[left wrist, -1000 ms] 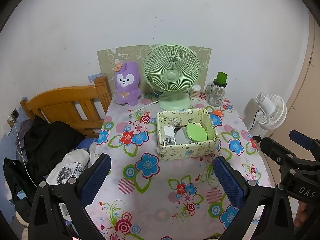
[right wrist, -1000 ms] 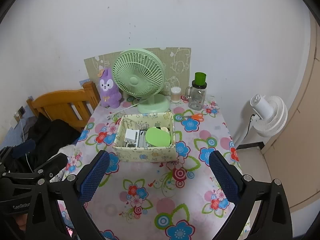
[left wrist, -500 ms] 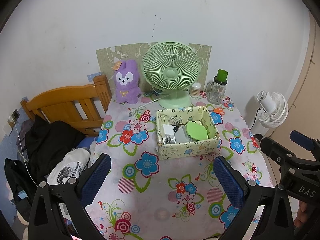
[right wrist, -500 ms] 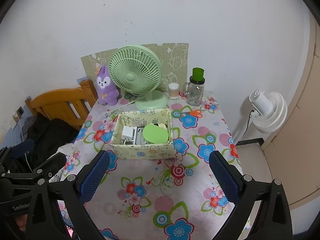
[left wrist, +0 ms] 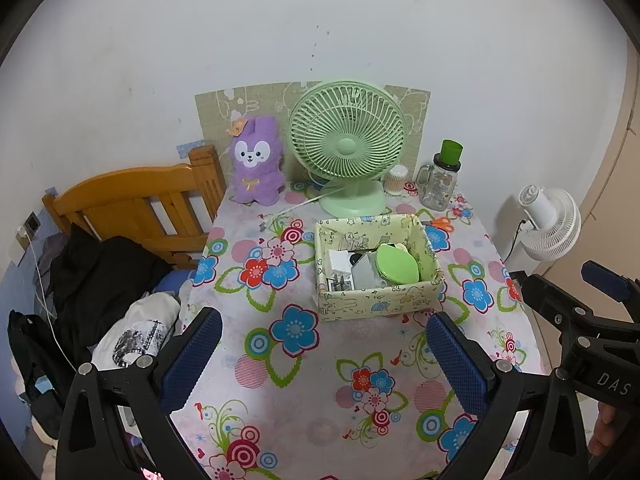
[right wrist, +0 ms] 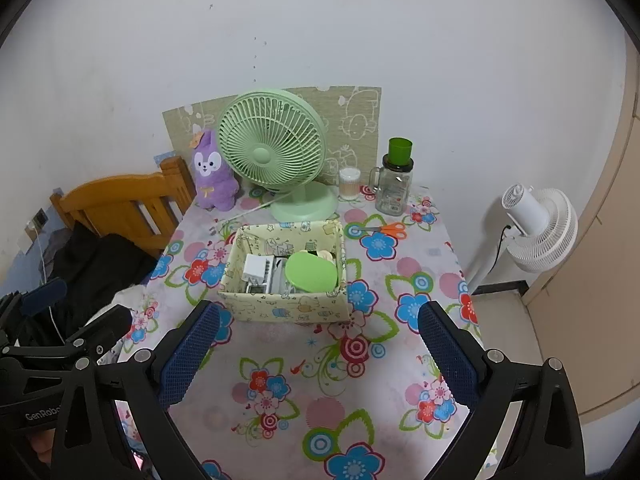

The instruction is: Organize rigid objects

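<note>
A yellow patterned box (left wrist: 376, 304) (right wrist: 280, 308) stands mid-table on the floral cloth. It holds an oval green case (left wrist: 398, 262) (right wrist: 312, 272), a white charger (left wrist: 340, 264) (right wrist: 258, 266) and other small items I cannot make out. Orange-handled scissors (left wrist: 440, 223) (right wrist: 390, 230) lie behind the box. My left gripper (left wrist: 322, 332) hovers open in front of the box, empty. My right gripper (right wrist: 318, 320) is likewise open and empty, just short of the box's front wall. Each gripper also shows at the edge of the other's view.
At the back stand a green fan (left wrist: 347, 144), a purple plush (left wrist: 256, 168), a cotton-swab tub (left wrist: 394, 182) and a green-capped glass jar (left wrist: 440, 180). A wooden bed frame (left wrist: 132, 200) with clothes is left. A white floor fan (left wrist: 548, 224) stands right.
Both views have drifted slightly, so the box sits a little higher in frame than a second ago. Both grippers stay open and nothing on the table has moved.
</note>
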`<state>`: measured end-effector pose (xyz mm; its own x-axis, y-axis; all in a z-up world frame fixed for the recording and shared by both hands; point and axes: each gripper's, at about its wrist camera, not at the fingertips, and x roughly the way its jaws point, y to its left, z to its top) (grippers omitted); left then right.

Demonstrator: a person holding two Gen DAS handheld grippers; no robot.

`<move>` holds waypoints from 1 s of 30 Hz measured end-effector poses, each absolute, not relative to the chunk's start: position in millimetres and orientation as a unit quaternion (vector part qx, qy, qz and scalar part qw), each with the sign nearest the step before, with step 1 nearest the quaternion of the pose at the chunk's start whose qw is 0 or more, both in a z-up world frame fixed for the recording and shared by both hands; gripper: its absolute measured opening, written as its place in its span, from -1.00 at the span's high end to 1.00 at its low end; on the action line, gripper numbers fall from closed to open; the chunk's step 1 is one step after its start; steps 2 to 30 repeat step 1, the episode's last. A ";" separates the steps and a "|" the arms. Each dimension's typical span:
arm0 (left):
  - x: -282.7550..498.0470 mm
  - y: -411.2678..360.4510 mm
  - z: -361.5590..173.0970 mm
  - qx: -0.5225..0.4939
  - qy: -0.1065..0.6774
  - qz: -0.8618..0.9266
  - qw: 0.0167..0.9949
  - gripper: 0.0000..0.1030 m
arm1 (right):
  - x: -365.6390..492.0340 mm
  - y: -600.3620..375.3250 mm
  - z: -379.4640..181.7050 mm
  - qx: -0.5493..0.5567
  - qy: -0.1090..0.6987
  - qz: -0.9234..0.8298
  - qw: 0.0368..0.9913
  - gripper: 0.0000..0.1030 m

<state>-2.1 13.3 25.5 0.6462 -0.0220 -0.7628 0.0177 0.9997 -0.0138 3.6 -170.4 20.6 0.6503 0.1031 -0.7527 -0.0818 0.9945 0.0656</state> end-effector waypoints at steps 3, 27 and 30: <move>-0.2 13.1 24.7 -0.003 0.422 -0.011 0.907 -1.00 | 6.2 -170.0 19.7 0.012 0.417 0.051 0.907 -0.95; -0.2 13.1 24.7 -0.003 0.422 -0.011 0.907 -1.00 | 6.2 -170.0 19.7 0.012 0.417 0.051 0.907 -0.95; -0.2 13.1 24.7 -0.003 0.422 -0.011 0.907 -1.00 | 6.2 -170.0 19.7 0.012 0.417 0.051 0.907 -0.95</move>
